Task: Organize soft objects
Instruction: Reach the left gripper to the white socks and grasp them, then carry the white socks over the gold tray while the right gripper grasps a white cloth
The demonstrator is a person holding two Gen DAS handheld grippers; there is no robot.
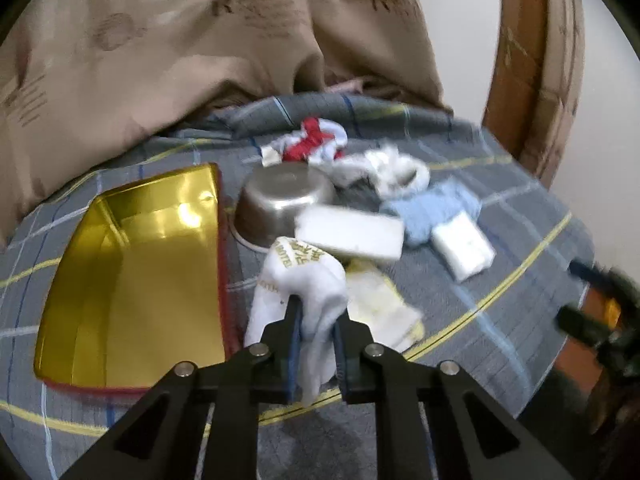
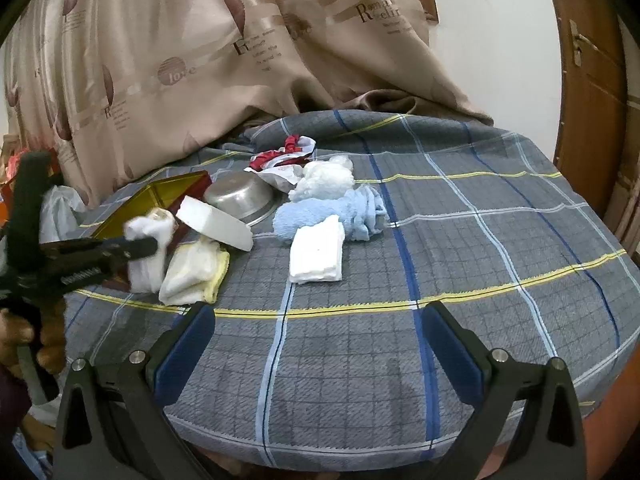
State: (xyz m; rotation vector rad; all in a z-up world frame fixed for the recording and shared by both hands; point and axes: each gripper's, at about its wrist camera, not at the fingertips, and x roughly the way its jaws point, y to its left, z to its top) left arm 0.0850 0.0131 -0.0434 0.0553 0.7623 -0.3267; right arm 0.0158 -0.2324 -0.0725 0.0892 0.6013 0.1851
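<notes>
Over plaid bedding (image 2: pixel 460 240), left tool (image 1: pixel 316 320) pinches a white sock (image 1: pixel 304 280); right tool (image 2: pixel 320 344) spread.

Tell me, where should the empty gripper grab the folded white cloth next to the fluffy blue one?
Probably the near short edge of the folded white cloth, coming from the front and a little above. It lies flat on the checked bedcover, and that edge faces the right gripper with nothing in between. The blue fluffy cloth touches its far end.
</notes>
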